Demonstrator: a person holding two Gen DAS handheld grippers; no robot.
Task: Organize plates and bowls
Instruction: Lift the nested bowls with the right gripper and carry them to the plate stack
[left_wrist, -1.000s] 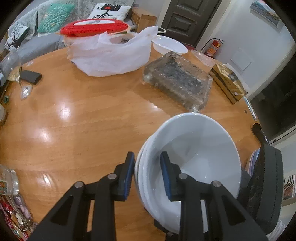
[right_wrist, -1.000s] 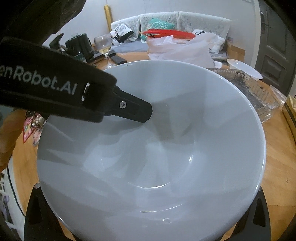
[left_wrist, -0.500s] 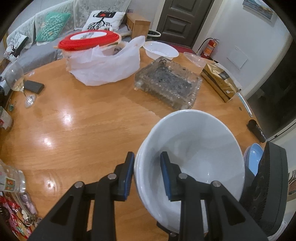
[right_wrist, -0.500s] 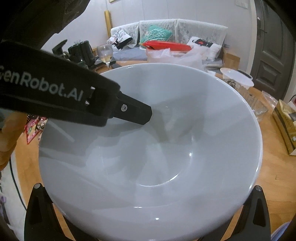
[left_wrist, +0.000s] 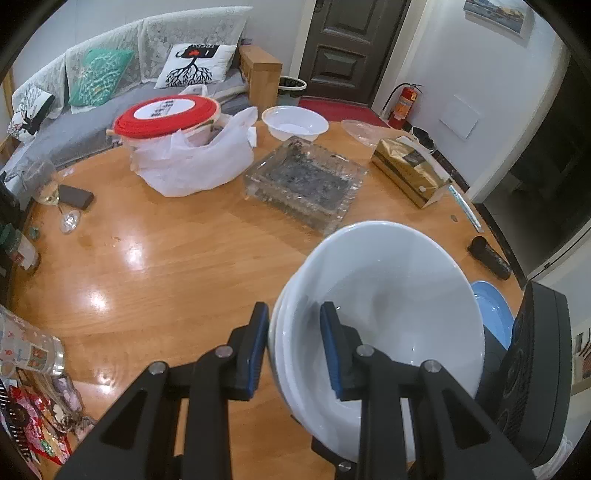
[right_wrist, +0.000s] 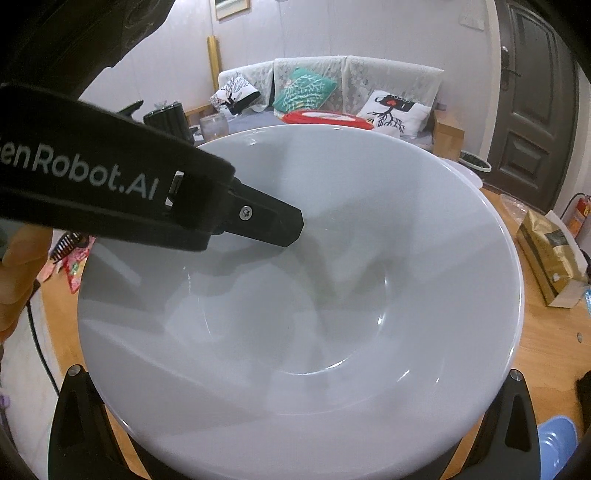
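Note:
My left gripper (left_wrist: 295, 347) is shut on the near rim of the white bowls (left_wrist: 391, 306), a nested stack of at least two held above the round wooden table (left_wrist: 166, 266). One blue-padded finger is inside the top bowl, the other outside. In the right wrist view the top bowl (right_wrist: 314, 295) fills the frame, with the left gripper's finger (right_wrist: 266, 221) reaching over its rim. My right gripper sits wide under the bowl; its fingertips are hidden. A blue plate (left_wrist: 493, 314) lies on the table behind the bowls, also low in the right wrist view (right_wrist: 556, 448).
On the table: a glass dish (left_wrist: 306, 184), a white plastic bag with a red-lidded tub (left_wrist: 184, 147), a white bowl (left_wrist: 295, 122), a gold box (left_wrist: 410, 170), a wine glass (left_wrist: 51, 192), a black remote (left_wrist: 489, 256). A sofa stands beyond.
The bowls have risen from the table with both grippers; the view pulled up and back, and the blue plate came into sight behind them.

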